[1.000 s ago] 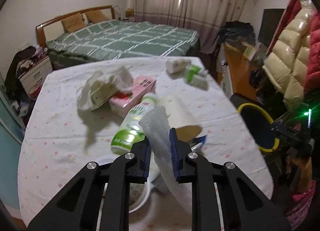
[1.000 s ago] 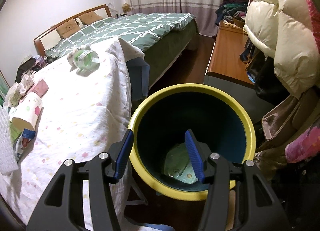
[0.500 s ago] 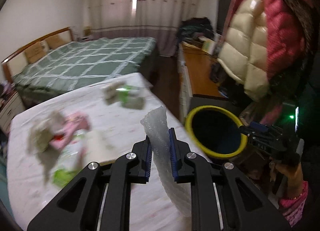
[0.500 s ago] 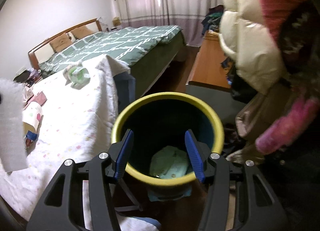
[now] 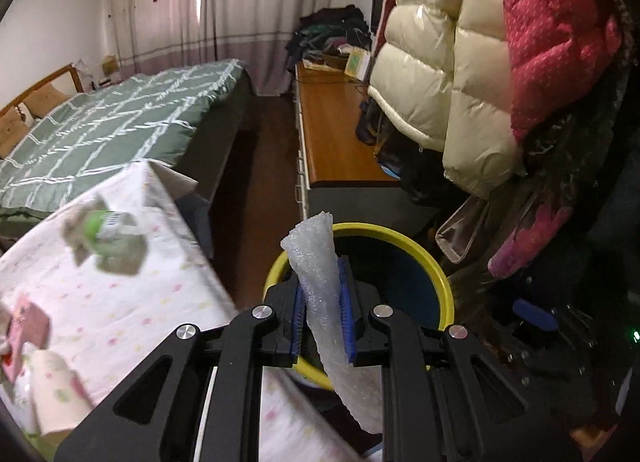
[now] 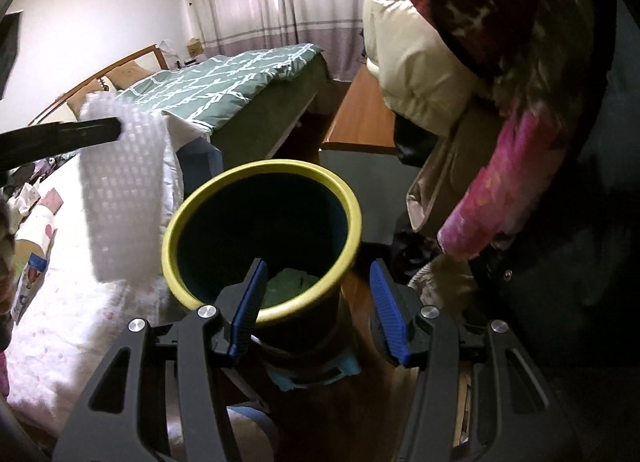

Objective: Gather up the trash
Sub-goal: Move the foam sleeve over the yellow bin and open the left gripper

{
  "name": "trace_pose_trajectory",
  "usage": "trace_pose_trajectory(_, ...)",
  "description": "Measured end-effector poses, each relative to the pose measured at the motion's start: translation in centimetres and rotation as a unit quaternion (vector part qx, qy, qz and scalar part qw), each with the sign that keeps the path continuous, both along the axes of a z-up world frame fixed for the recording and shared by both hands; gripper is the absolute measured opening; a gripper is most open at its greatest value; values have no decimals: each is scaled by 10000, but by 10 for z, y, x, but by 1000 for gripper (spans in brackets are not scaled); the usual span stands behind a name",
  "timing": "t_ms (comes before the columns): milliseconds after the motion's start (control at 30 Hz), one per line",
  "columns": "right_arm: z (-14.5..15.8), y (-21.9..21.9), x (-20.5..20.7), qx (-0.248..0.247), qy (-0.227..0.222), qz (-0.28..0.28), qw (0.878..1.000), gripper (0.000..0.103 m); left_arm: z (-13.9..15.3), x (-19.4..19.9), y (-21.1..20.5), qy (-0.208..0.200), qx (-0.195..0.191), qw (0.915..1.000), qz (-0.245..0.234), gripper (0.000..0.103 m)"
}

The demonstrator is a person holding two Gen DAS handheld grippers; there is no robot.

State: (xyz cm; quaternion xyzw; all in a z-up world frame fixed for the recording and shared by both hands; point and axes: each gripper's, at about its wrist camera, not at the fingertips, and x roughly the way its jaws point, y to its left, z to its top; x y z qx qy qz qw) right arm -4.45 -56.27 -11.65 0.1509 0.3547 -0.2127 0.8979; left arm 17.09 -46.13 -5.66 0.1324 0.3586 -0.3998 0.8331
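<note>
The left gripper [image 5: 323, 314] has its jaws clenched on a strip of bubble wrap [image 5: 320, 282], the blue pads pressing it from both sides. The strip is translucent white, dimpled all over, rolled narrow where it is pinched; its top sticks up above the jaws and its longer end hangs limp below them. The right gripper [image 6: 316, 310] has its jaws released, standing about half apart with nothing between the pads. Seen from the right wrist, the near part of the yellow rim of the trash bin [image 6: 176, 234] sits in the gap between those jaws without touching them. The bin is round, dark inside, with a pale green crumpled piece [image 6: 288, 286] lying at its bottom. In that same view the bubble wrap [image 6: 120, 190] hangs just left of the bin, over the edge of the bench [image 6: 72, 302], which wears a white flowered cloth. From the left wrist, the wrap stands in front of the bin [image 5: 436, 274], overlapping its near rim. Left of the bin, on the bench [image 5: 132, 302], lie a blurred green-and-white bottle [image 5: 108, 238] and a pink packet [image 5: 26, 326]. Beyond the bin stand a green checked bed [image 5: 100, 118] and a wooden cabinet [image 5: 332, 134].
</note>
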Motion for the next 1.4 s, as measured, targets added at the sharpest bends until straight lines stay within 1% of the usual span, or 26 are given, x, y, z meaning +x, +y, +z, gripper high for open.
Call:
trace_pose_trajectory(67,-2,-3,0,30,10,-26,10000,51,-8,3,-12,25,65,10000,-5,17)
trace_pose_trajectory(100,-2,-3,-1,41,8,-35,10000,51,-12,4,-17,54,90,9999,-23,19)
trace_pose_trajectory(133,-3,-5,-1,54,7,-46,10000,51,-14,5,-21,84,113,9999,-34,28)
trace_pose_trajectory(167,-4,-5,-2,64,7,-56,10000,51,-16,6,-24,89,114,9999,-25,54)
trace_pose_trajectory(200,-4,-6,-2,70,7,-63,10000,51,-17,6,-26,26,83,10000,14,66)
trace_pose_trajectory(267,-4,-6,-3,82,6,-70,9999,51,-16,5,-28,-64,83,9999,16,67)
trace_pose_trajectory(367,-4,-5,-3,75,8,-88,9999,51,-15,7,-26,14,78,10000,25,68)
trace_pose_trajectory(433,-3,-4,-5,88,-8,-88,9999,51,-8,7,-16,-11,29,10000,79,70)
trace_pose_trajectory(500,-3,-2,-4,100,-11,-82,9999,51,0,5,0,-48,-58,9999,155,75)
trace_pose_trajectory(533,-3,-2,-4,105,-12,-75,9999,51,5,4,9,-57,-101,9997,194,76)
trace_pose_trajectory(667,-3,8,1,146,-10,42,9999,51,27,-3,61,-123,-300,9984,460,82)
trace_pose_trajectory(733,-2,19,8,157,-15,190,9997,51,36,-9,91,-222,-360,9970,650,85)
trace_pose_trajectory(867,0,46,23,163,-18,539,9984,51,50,-23,160,-433,-422,9918,1123,92)
trace_pose_trajectory(1000,5,83,43,153,-35,1001,9949,51,60,-36,237,-646,-455,9814,1749,95)
trace_pose_trajectory(1100,10,116,58,147,-44,1400,9900,51,65,-47,295,-843,-422,9684,2310,97)
trace_pose_trajectory(1233,18,163,77,125,-78,1886,9819,51,69,-60,366,-942,-520,9507,2908,98)
trace_pose_trajectory(1333,24,203,91,162,-91,2346,9719,51,71,-67,405,-980,-596,9394,3229,98)
trace_pose_trajectory(1400,25,223,97,223,-78,2576,9660,51,70,-70,425,-975,-656,9349,3349,98)
